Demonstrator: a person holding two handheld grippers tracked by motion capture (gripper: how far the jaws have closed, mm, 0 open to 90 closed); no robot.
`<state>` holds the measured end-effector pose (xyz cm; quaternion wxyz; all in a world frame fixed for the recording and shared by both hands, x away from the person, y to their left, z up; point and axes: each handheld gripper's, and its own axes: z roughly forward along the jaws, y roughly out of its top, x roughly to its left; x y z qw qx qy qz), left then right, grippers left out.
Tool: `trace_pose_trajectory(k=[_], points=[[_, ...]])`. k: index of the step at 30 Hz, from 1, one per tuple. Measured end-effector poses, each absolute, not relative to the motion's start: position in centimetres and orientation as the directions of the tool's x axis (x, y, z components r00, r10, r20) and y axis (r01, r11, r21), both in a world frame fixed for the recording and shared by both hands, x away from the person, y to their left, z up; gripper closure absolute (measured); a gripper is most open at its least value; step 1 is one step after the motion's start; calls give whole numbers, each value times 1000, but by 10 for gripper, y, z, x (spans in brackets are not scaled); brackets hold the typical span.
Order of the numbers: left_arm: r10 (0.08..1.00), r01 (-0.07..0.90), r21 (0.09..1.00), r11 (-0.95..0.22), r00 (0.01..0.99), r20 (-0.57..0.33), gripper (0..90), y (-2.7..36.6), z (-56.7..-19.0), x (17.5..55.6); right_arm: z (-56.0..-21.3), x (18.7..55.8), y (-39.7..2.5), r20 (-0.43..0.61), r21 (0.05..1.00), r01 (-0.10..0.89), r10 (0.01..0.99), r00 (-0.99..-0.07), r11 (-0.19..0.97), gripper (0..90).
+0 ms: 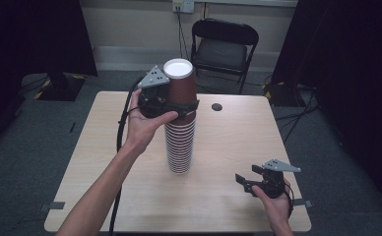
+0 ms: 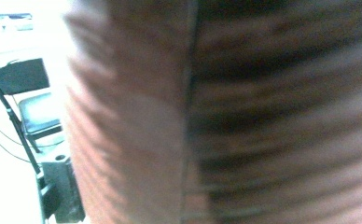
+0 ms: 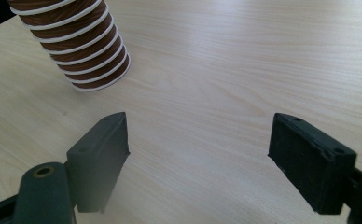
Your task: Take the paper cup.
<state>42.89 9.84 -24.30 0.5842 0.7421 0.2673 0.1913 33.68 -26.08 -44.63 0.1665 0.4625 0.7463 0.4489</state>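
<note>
Steadiness needed while lifting the top inverted brown paper cup (image 1: pixel 181 86), clamped in the left gripper (image 1: pixel 181 107), straight off the tall stack of brown paper cups (image 1: pixel 180 142) on the pale wooden table (image 1: pixel 228 147), keeping the right gripper (image 1: pixel 244 183), jaws apart, nearby for holding the stack down.

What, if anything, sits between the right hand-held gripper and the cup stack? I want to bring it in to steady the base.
Nothing visible does. The right hand-held gripper stands open, with bare table between it and the base of the cup stack. The left hand-held gripper is clamped higher up, on the top cup.
</note>
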Motion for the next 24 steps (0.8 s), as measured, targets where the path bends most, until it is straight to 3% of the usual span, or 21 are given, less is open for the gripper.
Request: trace_pose_trajectory(k=[24], points=[[628,116,990,-79,777,-40,96,107,-216,425,-447,337,-262,169,823,543,838,-518,170,193]])
